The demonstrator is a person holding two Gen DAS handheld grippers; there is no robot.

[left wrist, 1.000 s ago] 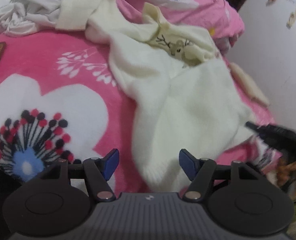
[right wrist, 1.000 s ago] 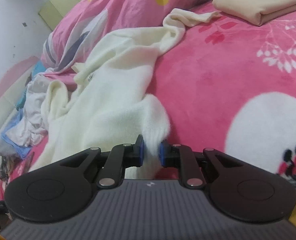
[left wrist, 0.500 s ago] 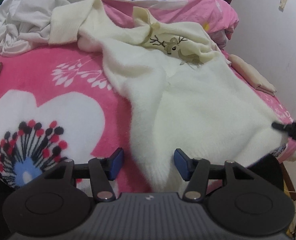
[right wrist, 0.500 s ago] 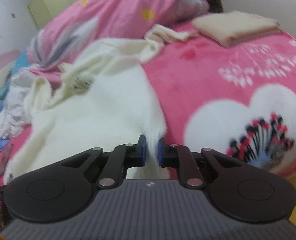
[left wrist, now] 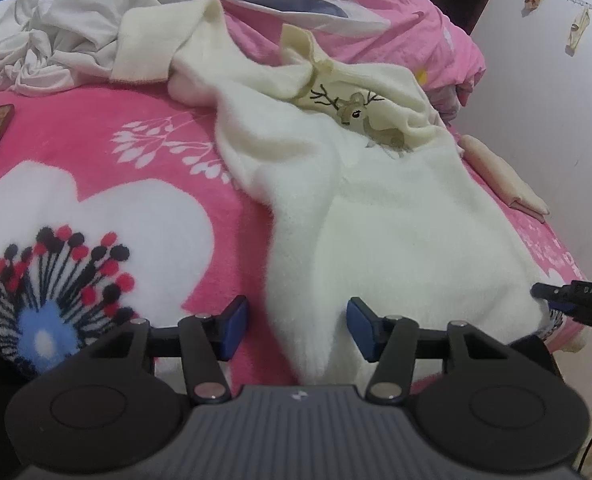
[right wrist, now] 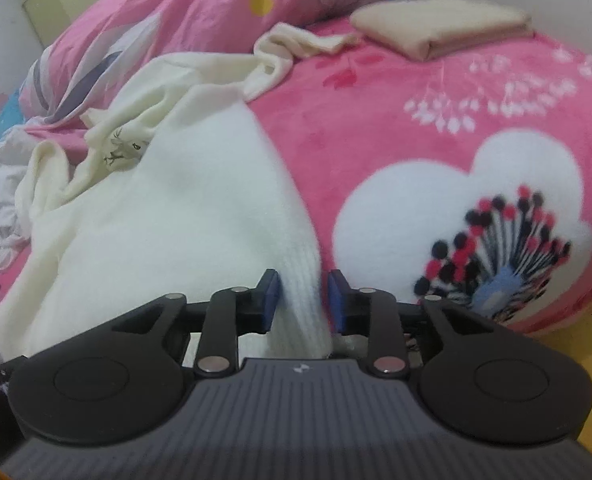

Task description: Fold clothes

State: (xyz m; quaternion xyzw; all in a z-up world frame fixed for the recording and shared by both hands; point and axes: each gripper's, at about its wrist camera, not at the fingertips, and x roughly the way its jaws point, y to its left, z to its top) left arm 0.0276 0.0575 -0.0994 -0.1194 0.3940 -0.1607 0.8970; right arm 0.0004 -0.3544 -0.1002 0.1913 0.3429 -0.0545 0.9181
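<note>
A cream sweater (left wrist: 395, 232) with a deer motif (left wrist: 359, 114) near its collar lies spread across the pink floral blanket (left wrist: 96, 152), filling the centre and right of the left wrist view, its hem drawn toward the bottom edge. A second ago the garment was bunched and its lower right corner hung pinched in the right gripper (right wrist: 301, 300); now the body lies flatter and wider. That gripper's jaws have just been opening: the ribbed hem corner (right wrist: 301, 304) sits between the blue pads (right wrist: 270, 298), which appear to stand just clear of it, though soft focus at the bottom centre of the right wrist view makes light contact hard to rule out. The left gripper (left wrist: 294, 330) has narrowed somewhat but remains spread, the sweater's other hem corner lying between its pads without being pressed. At the right edge of the left wrist view the other tool's dark tip is seen at the hem. The release suggests the spreading step is finished and the first fold can follow. One sleeve (left wrist: 156, 48) trails to the upper left toward a heap of white laundry (left wrist: 48, 36); an already folded beige item (right wrist: 443, 26) rests at the upper right of the right wrist view, well apart.
</note>
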